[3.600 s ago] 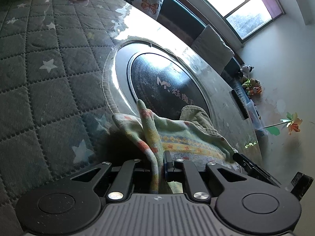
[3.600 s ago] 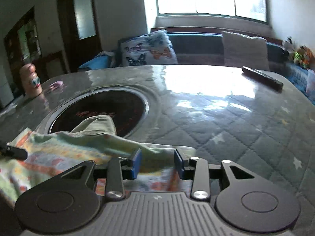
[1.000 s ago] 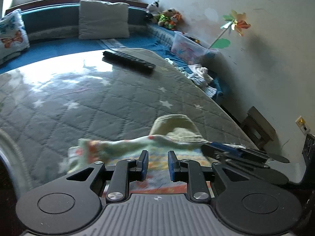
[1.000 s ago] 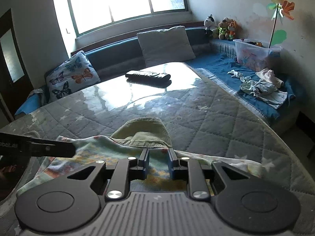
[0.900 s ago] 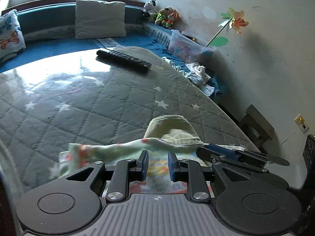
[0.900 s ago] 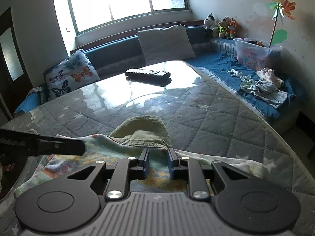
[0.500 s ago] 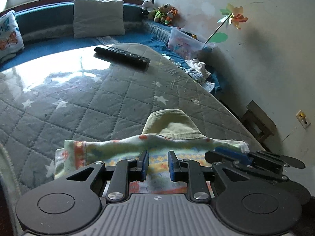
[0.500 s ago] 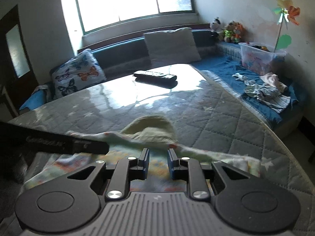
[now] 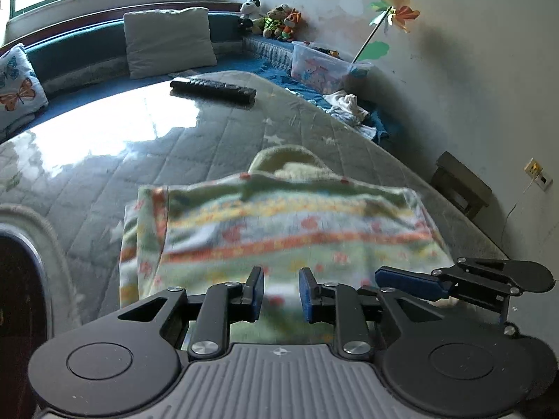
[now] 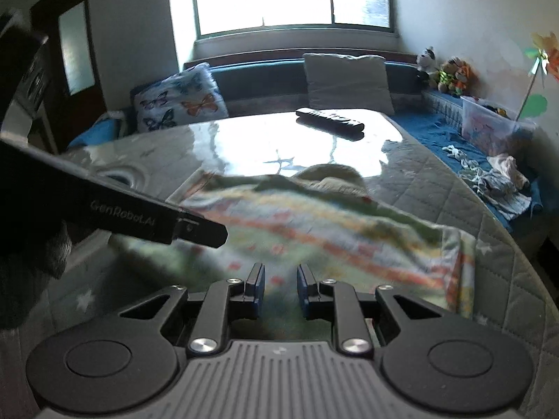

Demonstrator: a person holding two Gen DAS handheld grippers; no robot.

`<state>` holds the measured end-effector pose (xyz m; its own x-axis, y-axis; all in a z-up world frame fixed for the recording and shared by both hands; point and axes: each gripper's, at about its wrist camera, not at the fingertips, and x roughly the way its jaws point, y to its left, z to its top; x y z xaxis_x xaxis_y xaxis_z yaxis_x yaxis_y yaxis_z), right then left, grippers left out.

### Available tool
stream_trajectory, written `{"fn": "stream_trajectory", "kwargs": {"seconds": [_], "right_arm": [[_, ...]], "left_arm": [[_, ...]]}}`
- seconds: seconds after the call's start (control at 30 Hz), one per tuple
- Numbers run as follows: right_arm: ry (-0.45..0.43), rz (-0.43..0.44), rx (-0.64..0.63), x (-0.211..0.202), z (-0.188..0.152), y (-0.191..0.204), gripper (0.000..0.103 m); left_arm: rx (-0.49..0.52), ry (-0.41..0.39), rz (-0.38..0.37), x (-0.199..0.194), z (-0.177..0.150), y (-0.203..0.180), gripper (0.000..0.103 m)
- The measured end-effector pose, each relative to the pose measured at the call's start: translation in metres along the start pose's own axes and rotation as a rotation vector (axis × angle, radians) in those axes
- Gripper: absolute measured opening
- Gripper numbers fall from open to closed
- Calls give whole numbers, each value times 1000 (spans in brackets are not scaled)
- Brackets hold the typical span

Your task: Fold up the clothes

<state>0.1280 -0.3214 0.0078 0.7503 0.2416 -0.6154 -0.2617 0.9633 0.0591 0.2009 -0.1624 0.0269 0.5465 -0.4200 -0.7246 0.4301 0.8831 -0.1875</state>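
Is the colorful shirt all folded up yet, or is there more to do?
Partly. The striped garment lies folded over on the quilted table cover, its left edge doubled. Nothing is held: the left gripper and right gripper are both open above the near edge. The olive hood sticking out probably needs tucking.

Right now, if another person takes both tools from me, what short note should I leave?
Left tool: open, holds nothing, above the near edge of the garment.
Right tool: open, holds nothing, beside it.
The patterned garment lies spread on the quilted table cover, its green hood pointing away, its left edge doubled over.
Done: laid out flat.
Left: the folds.
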Motion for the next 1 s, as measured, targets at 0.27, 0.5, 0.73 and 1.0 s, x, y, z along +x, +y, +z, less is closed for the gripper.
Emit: {"fn": "stream_trajectory", "kwargs": {"seconds": [0.27, 0.5, 0.73, 1.0], "right_arm": [[-9, -36, 3, -15, -14, 13, 23], [-20, -68, 70, -24, -14, 10, 57], [-31, -81, 94, -31, -20, 17, 82], [-42, -118, 104, -42, -27, 27, 100]], "left_arm": [[-8, -10, 31, -12, -21, 0, 25], [-11, -46, 69, -35, -37, 1, 47], [-18, -81, 105, -57, -58, 2, 65], [5, -120, 125, -79, -79, -3, 84]]}}
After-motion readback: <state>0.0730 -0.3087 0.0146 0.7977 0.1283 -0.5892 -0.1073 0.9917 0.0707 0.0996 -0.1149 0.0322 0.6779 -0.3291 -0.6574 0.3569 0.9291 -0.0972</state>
